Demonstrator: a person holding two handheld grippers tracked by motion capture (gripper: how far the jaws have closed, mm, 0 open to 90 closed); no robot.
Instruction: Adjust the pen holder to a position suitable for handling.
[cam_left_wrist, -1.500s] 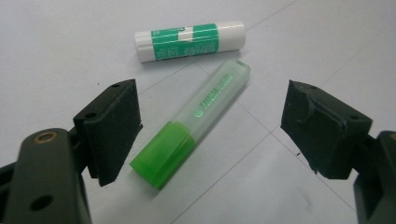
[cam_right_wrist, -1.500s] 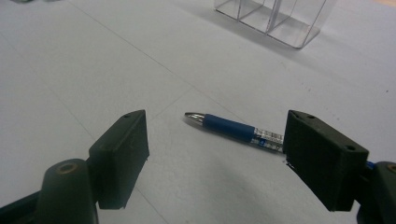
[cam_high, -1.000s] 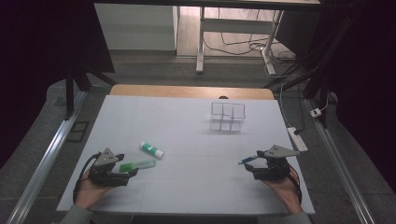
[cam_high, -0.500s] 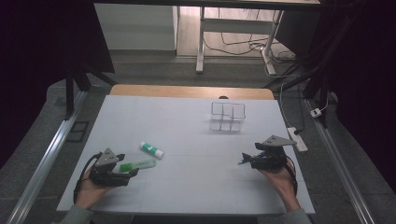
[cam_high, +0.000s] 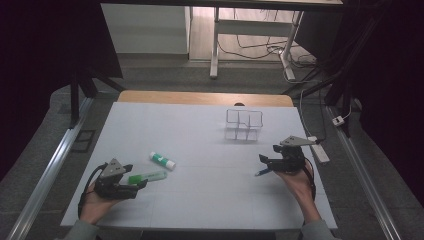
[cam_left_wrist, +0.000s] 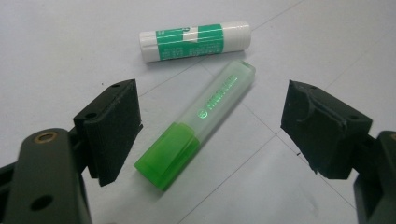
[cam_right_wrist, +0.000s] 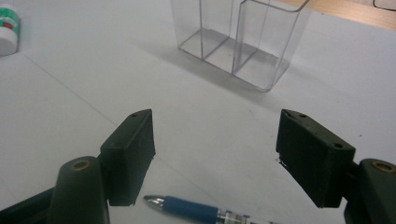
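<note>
A green highlighter (cam_left_wrist: 196, 126) lies on the white table between the open jaws of my left gripper (cam_left_wrist: 210, 126), touched by neither; the high view has it (cam_high: 147, 176) just ahead of that gripper (cam_high: 135, 187). A green-and-white glue stick (cam_left_wrist: 195, 41) lies beyond it (cam_high: 163, 160). My right gripper (cam_right_wrist: 215, 149) is open and hovers above a blue pen (cam_right_wrist: 196, 210), whose tip points left; the pen (cam_high: 261, 172) sits below the gripper (cam_high: 265, 161) at the table's right. A clear compartmented holder (cam_right_wrist: 238, 42) stands ahead (cam_high: 243, 125).
The white table top (cam_high: 200, 140) ends in a wooden strip at the far edge. A white power strip (cam_high: 318, 150) lies off the right edge beside my right hand. Metal rails run along both sides.
My right gripper has moved forward and slightly up, away from the near edge toward the holder, with the pen now under its jaws. The left gripper has stayed put.
</note>
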